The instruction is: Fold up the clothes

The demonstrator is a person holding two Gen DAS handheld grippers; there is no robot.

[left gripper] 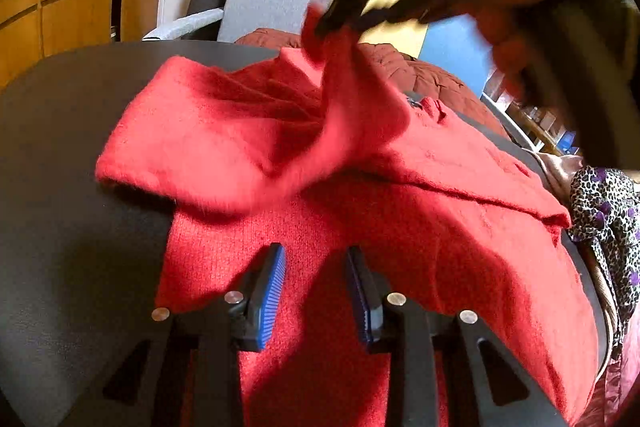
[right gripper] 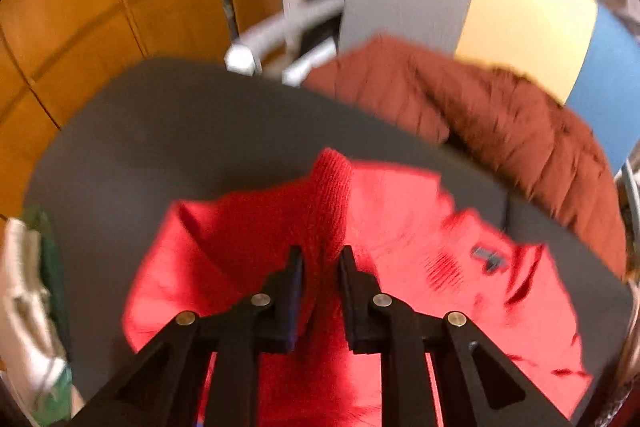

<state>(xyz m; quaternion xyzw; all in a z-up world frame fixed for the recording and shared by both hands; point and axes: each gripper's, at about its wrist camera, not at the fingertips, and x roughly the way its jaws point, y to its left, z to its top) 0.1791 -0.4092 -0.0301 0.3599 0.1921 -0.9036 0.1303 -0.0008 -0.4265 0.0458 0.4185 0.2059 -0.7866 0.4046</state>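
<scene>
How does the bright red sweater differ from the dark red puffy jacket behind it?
The red sweater is bright red knit; the quilted jacket is a darker rust red with stitched, puffy ridges. The sweater lies on the dark table, a fold of it pinched up in the right gripper; no gripper touches the jacket. The sweater is near the camera; the jacket is heaped at the table's far edge. Both are reddish garments.

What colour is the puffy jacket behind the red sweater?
The puffy jacket is dark rusty brown-red, seen best in the right wrist view.

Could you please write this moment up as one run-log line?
step: fold sweater | right gripper: shut on sleeve, lifted | left gripper: open over sweater | table
</scene>
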